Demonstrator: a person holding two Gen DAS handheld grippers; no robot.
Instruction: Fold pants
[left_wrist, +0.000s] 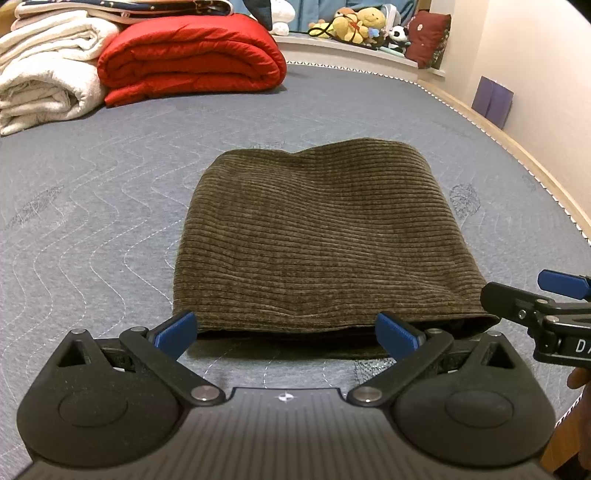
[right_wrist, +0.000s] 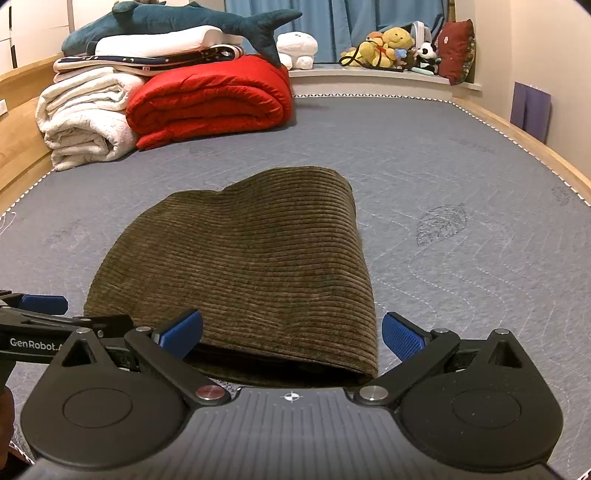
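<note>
Both tongs, left (left_wrist: 285, 332) and right (right_wrist: 291, 334), hang released at the pants' (left_wrist: 317, 236) near edge; brush it withdrawing and you'll spring the fold open.

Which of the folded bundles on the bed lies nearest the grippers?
The brown pants, right before both open grippers; the red quilt and white blankets sit far back.

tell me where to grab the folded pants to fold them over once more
Grip the near edge of the pants, one corner per gripper: left gripper at the near left corner, right gripper at the near right. Come in low from the near side; the layers gape open there, and both jaws already stand wide.
</note>
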